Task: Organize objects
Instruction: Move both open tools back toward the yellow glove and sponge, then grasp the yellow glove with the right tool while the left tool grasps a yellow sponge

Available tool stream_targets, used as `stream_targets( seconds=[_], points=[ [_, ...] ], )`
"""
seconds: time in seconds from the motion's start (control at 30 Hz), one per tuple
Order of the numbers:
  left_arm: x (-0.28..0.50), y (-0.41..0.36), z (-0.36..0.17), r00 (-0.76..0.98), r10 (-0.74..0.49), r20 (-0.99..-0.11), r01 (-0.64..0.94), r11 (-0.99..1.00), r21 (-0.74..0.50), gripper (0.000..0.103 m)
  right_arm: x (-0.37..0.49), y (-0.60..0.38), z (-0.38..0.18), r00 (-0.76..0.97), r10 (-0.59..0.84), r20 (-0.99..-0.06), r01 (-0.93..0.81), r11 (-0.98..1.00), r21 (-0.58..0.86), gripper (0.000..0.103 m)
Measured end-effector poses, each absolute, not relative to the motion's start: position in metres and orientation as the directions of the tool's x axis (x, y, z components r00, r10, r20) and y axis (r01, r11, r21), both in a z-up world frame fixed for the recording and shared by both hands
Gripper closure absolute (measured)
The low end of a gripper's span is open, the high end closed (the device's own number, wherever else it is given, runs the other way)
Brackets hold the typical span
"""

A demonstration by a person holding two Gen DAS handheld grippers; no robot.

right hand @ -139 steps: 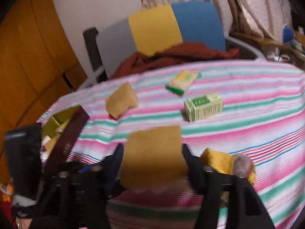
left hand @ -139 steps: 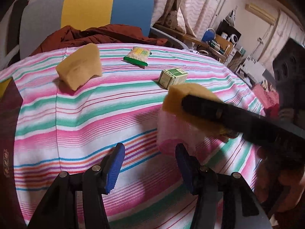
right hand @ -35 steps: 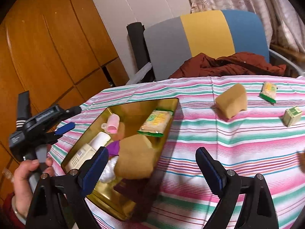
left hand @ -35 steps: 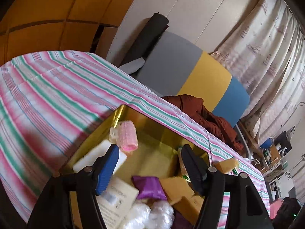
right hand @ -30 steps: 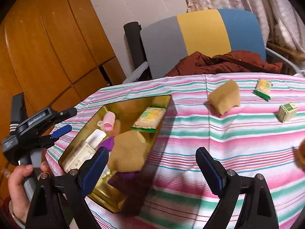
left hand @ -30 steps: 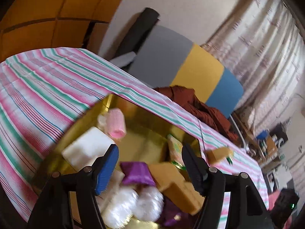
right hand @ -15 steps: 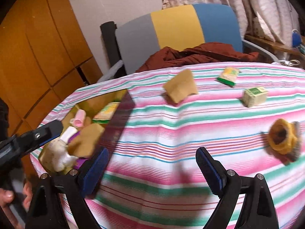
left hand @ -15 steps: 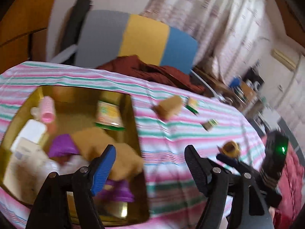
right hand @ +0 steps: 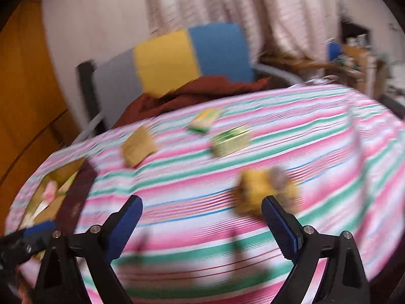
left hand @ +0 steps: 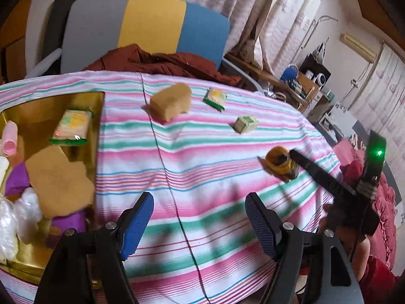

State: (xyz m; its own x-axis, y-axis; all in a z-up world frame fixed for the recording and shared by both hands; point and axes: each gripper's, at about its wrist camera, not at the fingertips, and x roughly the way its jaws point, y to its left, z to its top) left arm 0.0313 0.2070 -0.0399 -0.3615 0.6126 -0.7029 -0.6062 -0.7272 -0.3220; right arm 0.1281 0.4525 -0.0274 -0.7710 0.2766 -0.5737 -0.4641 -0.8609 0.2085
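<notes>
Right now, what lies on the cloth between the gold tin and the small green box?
Only the tan sponge, on the cloth between the gold tin and the small green box, seen from the left wrist.

A lived-in home room. Behind the striped tablecloth [left hand: 202, 172] stand a tricolour chair [left hand: 152, 27] and patterned curtains [left hand: 253, 7]; cluttered shelves [left hand: 303, 86] sit to its right.

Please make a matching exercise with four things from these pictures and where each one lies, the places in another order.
Things:
1. pink roller
2. small green box
3. yellow ring
4. red cloth

Places:
A. on the chair
B. inside the gold tin
C. on the striped cloth, beside the right claw
D. on the striped cloth, near the sponge

Pairs: 1-B, 2-D, 3-C, 4-A
</notes>
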Motion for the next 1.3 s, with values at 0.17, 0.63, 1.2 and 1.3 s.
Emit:
stream_targets(
  seconds=[0.17, 0.63, 1.2, 1.3],
  points=[
    [0.035, 0.222, -0.047, -0.359, 0.566, -0.742, -0.611, -0.743, -0.272, 0.027, 0.137, 0.493, -0.042, -0.715, 0.355, -0.602, -0.586, -0.774, 0.240, 0.002],
    [0.032, 0.253, -0.048, -0.385, 0.493, -0.780, -0.617, -0.766, -0.180, 0.027, 0.119, 0.519, -0.065, -0.694, 0.334, -0.638, -0.582, -0.782, 0.224, 0.002],
    [0.026, 0.267, -0.052, -0.380, 0.464, -0.800, -0.630, -0.763, -0.144, 0.027, 0.095, 0.521, -0.084, -0.682, 0.238, -0.691, -0.512, -0.831, 0.218, 0.037],
    [0.024, 0.270, -0.053, -0.375, 0.463, -0.803, -0.634, -0.760, -0.142, 0.027, 0.091, 0.519, -0.082, -0.688, 0.229, -0.689, -0.489, -0.847, 0.207, 0.043]
  ],
)
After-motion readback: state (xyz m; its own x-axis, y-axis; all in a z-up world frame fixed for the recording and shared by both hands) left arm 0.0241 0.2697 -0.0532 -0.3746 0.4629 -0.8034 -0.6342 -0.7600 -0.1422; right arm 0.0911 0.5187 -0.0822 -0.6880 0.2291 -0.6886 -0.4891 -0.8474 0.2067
